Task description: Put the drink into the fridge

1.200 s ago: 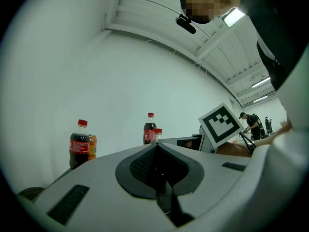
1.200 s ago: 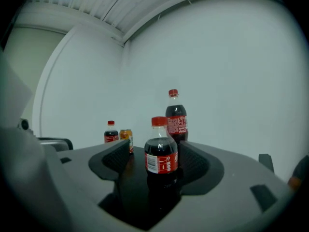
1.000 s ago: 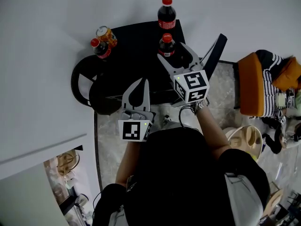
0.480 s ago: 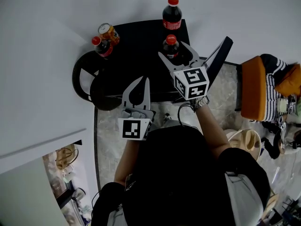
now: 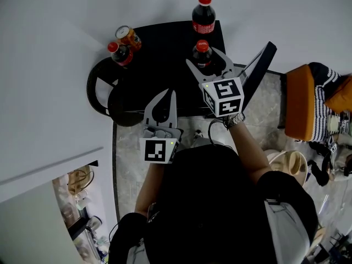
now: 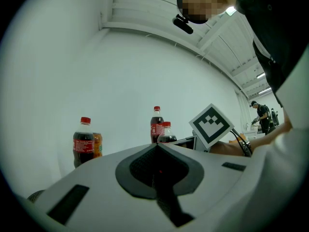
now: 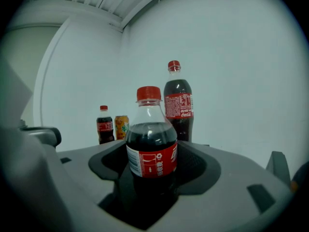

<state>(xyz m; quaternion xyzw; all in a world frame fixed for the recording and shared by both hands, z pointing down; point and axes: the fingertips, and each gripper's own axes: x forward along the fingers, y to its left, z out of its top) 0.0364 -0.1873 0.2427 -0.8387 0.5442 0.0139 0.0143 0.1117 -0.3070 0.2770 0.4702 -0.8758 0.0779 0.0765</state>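
Note:
A small cola bottle (image 5: 202,53) with a red cap stands upright on the black table (image 5: 159,65). My right gripper (image 5: 202,59) is open, its jaws spread either side of this bottle (image 7: 151,144), with gaps at the pads. Behind it is a taller cola bottle (image 5: 204,15) (image 7: 177,103). At the table's far left are another small cola bottle (image 5: 119,54) and an orange can (image 5: 128,36). My left gripper (image 5: 168,92) hangs shut and empty over the table's near edge; in the left gripper view its jaws (image 6: 157,146) meet.
A black round-backed chair (image 5: 99,92) sits at the table's left. A black slanted panel (image 5: 258,70) leans at the table's right. Further right lie an orange and striped bundle (image 5: 302,100) and a wooden stool (image 5: 289,161). The white wall is close behind the table.
My right gripper has edged a little forward, so the small cola bottle sits deeper between its jaws. The left gripper has stayed put and shut.

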